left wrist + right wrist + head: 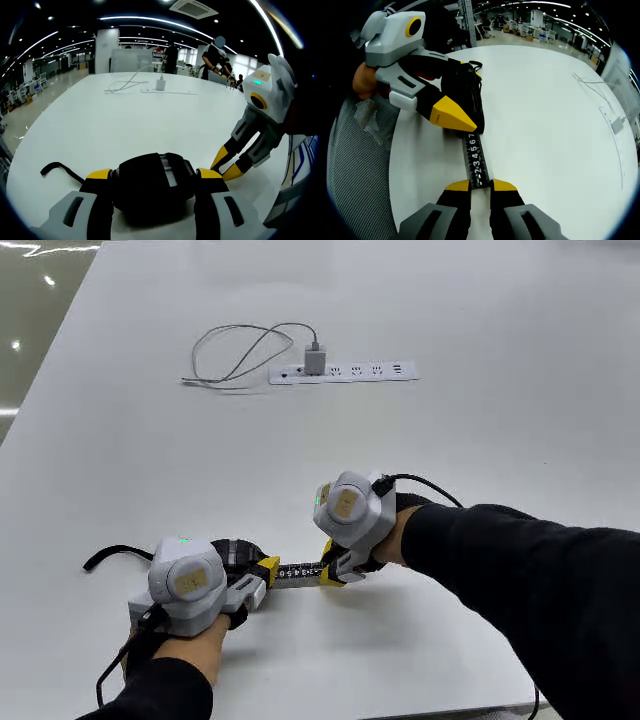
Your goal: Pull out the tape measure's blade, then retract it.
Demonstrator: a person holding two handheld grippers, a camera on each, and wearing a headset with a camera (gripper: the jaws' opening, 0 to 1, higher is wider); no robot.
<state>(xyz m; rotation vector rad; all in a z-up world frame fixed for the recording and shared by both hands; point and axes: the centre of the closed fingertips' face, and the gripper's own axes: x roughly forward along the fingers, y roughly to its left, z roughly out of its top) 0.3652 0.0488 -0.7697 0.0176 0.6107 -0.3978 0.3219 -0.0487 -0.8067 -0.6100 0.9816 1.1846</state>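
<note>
Early pull-out: left gripper (154, 175) clamps the rounded black tape measure case (150, 195), right gripper (480, 186) pinches the dark numbered blade (474, 159) by its tip, which next calls for a straight outward draw

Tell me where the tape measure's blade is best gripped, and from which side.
Grip the blade at its free end, coming in line with its length from the side opposite the case. The narrow strip runs straight out of the case, held by the left gripper, so a straight pull should suit; the right gripper pinches there.

Power strip (345, 371), charger (315, 360), cable (250, 327) on white table (450, 300).
</note>
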